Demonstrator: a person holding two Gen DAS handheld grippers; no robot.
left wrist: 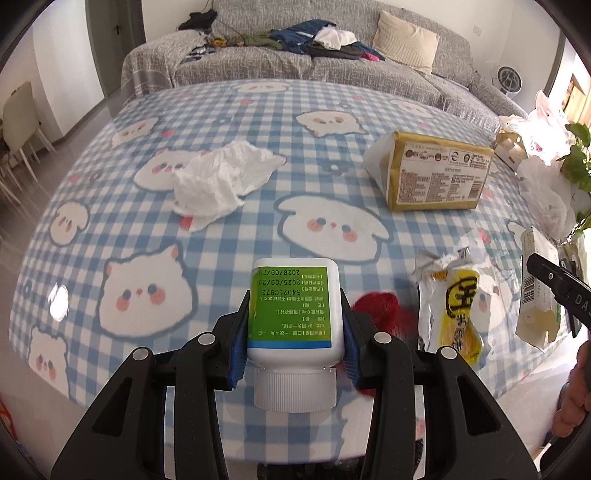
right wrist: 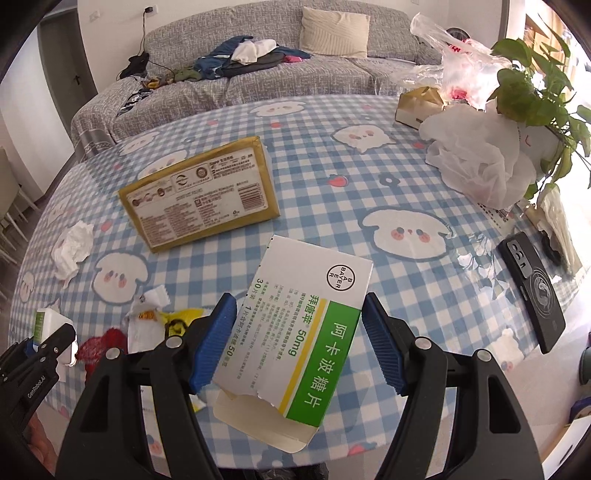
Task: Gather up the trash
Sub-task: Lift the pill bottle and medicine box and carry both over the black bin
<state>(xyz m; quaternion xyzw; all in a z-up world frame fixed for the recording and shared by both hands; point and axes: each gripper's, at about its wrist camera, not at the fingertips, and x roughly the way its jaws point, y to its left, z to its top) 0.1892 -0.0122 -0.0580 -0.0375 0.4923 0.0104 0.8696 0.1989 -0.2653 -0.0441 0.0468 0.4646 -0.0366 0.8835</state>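
L claw: left gripper is clamping a white pill bottle w/ green label between its blue pads, jaws part-way closed on the body, cap pointing back toward the cam, bottle hanging above the table.
R claw: right gripper is holding a torn white-and-green medicine box at a slant, jaws standing wide; left pad is pressing the box edge, right pad is sitting just beside the far edge, contact there unclear.
Far left on table: crumpled white tissue is lying alone, well apart from both claws.
Near L claw: red scrap is lying just beside the bottle; crinkled yellow-and-clear wrapper is lying next to it, between the two claws.
Mid table: gold-wrapped pack is lying w/ label up, beyond the box.
Right side: white plastic bags are piling near a green plant; small gold-and-white carton is sitting behind them; black phone is lying near the edge.
Surface: table is wearing a blue-white check cloth w/ cartoon animal faces under a shiny clear cover.
Room: grey sofa is standing behind the table w/ clothes and a beige cushion on it.
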